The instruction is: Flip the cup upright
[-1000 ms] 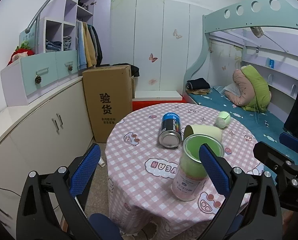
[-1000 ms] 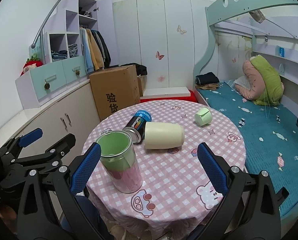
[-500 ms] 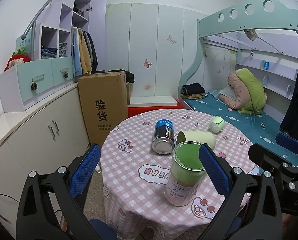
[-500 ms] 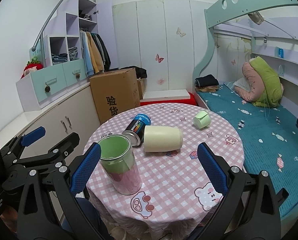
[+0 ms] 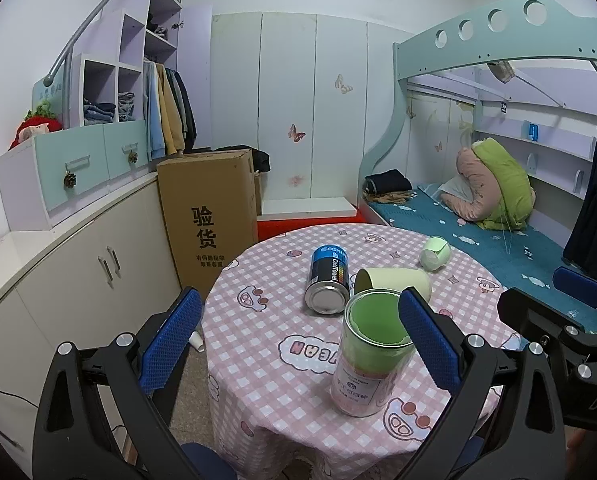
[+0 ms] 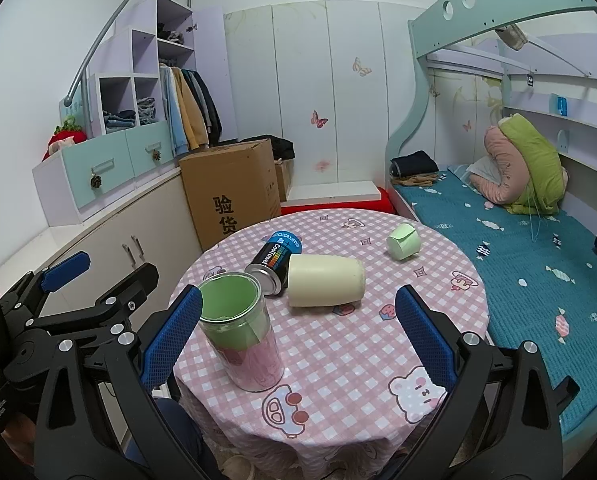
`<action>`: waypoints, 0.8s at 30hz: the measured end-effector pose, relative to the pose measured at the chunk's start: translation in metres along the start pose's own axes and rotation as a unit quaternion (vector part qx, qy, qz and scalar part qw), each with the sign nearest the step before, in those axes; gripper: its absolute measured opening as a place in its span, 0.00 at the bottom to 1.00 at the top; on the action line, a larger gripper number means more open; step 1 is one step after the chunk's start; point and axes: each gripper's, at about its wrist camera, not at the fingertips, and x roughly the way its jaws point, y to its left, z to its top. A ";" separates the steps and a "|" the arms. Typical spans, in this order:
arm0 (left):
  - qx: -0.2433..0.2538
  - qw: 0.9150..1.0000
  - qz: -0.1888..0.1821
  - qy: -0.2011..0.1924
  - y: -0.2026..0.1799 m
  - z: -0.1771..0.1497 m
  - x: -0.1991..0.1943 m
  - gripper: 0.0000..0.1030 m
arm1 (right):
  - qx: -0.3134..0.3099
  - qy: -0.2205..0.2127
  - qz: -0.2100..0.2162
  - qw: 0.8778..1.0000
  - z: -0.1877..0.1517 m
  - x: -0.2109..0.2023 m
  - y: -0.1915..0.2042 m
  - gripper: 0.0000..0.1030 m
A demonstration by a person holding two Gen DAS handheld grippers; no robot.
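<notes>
A cream cup [image 6: 325, 280] lies on its side in the middle of the round table [image 6: 378, 344], its mouth toward the left; it also shows in the left wrist view [image 5: 394, 280]. A small pale green cup [image 6: 403, 241] lies tipped over at the far side, also in the left wrist view [image 5: 435, 253]. My left gripper [image 5: 294, 338] is open and empty, hovering off the table's near left edge. My right gripper [image 6: 296, 334] is open and empty above the table's near edge, short of the cream cup.
A clear canister with a green lining [image 6: 240, 330] stands upright at the near left. A blue and black can [image 6: 276, 258] lies on its side touching the cream cup. A cardboard box [image 6: 230, 194] and cabinets stand left; a bed [image 6: 538, 264] lies right.
Both grippers have drawn back and risen a little from the table; the objects look smaller and lower. Nothing on the table has moved.
</notes>
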 end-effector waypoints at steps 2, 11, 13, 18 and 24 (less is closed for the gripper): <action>0.001 1.000 0.004 -0.008 -0.001 0.001 -0.002 0.92 | 0.000 -0.001 0.000 1.000 0.001 -0.001 -0.001 0.95; 0.000 1.000 0.000 -0.008 0.000 0.001 -0.003 0.92 | -0.001 -0.001 -0.001 1.000 0.001 -0.001 -0.001 0.94; -0.001 1.000 0.000 -0.007 0.000 0.001 -0.003 0.92 | 0.000 -0.001 0.000 1.000 0.001 -0.001 -0.001 0.95; -0.001 1.000 -0.001 -0.007 0.000 0.001 -0.003 0.92 | 0.000 -0.001 0.000 1.000 0.001 -0.001 -0.001 0.95; 0.000 1.000 0.000 -0.007 0.000 0.001 -0.003 0.92 | 0.000 -0.001 0.000 1.000 0.001 -0.001 -0.001 0.95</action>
